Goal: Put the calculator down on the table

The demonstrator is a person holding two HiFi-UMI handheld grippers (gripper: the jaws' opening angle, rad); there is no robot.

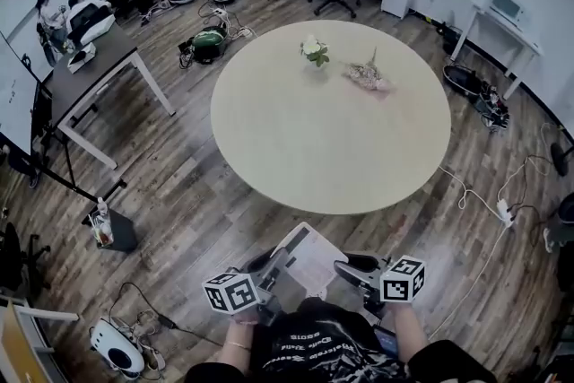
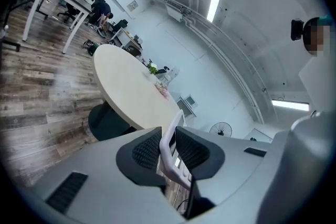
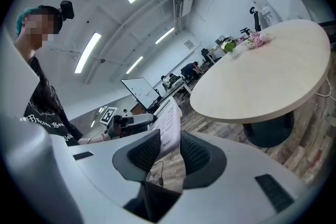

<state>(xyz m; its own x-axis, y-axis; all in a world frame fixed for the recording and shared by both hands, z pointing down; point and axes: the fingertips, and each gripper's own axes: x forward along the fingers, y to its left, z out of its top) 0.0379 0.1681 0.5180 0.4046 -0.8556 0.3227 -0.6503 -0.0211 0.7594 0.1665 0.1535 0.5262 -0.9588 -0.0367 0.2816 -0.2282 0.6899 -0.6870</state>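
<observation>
The calculator [image 1: 309, 257] is in the air, close to the person's body. It is above the wooden floor [image 1: 179, 202] and near the closer edge of the round worktop [image 1: 332, 148], but does not touch it. The left gripper [image 1: 280, 272] holds its left side and the right gripper [image 1: 343, 269] holds its right side.

In the left gripper view the fingers [image 2: 144, 152] are clamped on the thin edge of the calculator. In the right gripper view the fingers [image 3: 142, 150] press on it in the same way. The calculator seems tilted, with its far end higher, though this is hard to judge.

On the far part of the worktop stand a small pot of white flowers [image 1: 314, 50] and, near it, a pinkish bundle [image 1: 369, 74].
</observation>
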